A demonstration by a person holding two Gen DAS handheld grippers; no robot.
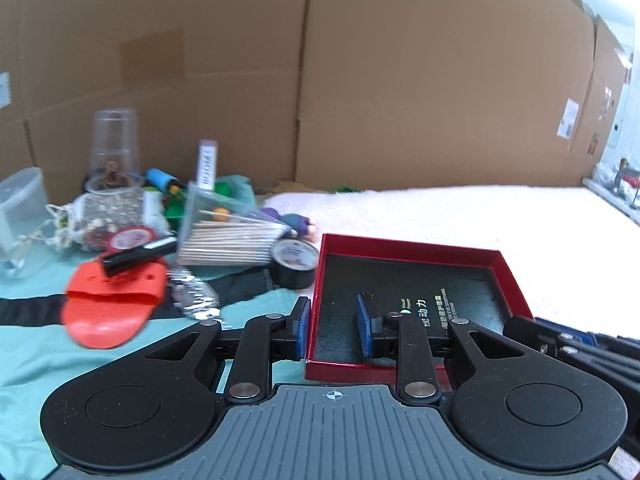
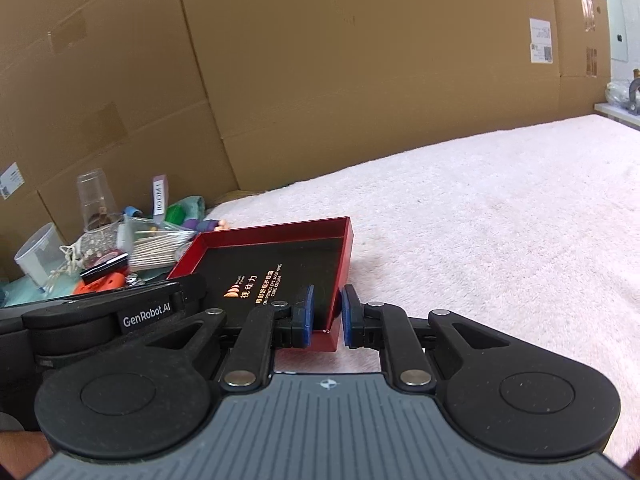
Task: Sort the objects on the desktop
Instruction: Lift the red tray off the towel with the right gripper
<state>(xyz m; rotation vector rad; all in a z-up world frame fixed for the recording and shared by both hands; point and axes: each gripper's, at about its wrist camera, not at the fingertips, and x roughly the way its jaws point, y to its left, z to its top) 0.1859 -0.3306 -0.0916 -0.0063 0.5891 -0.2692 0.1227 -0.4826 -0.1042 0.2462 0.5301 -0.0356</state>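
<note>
- left wrist view: the left gripper (image 1: 334,326) is clamped on the near left wall of the red box (image 1: 404,246), one blue-padded finger outside the wall and the other inside the tray.
- the box is a shallow open tray with a dark lining and gold print on its floor; it sits where the teal cloth (image 1: 24,360) meets the white fleecy cover (image 1: 480,216) spread over the tabletop.
- the clutter lies past the box toward the far left corner of the tabletop: a roll of black tape (image 1: 295,262) just beside the box's far left corner, a clear pack of wooden sticks (image 1: 230,240) behind it, an orange plastic piece (image 1: 114,304) with a black bar (image 1: 138,255) lying across it, a crumpled clear wrapper (image 1: 196,296) beside that.
- further back stand a clear cup (image 1: 115,148) with something brown in it, a mesh pouch (image 1: 108,216), and a translucent tub (image 1: 22,216) at the left edge.
- a cardboard wall (image 1: 360,72) closes the far side.
- the right gripper's black body shows at the box's near right corner.
- right wrist view: the right gripper (image 2: 326,316) is pinched onto the near right corner of the red box (image 2: 280,228), one finger inside the tray and one outside, against the thin wall.
- the box looks tipped, its near corner off the white fleecy cover (image 2: 500,220).
- the left gripper's black casing, lettered "genrobot.ai", lies along the box's left side.
- the same clutter sits at the far left, against the cardboard wall (image 2: 360,60).
</note>
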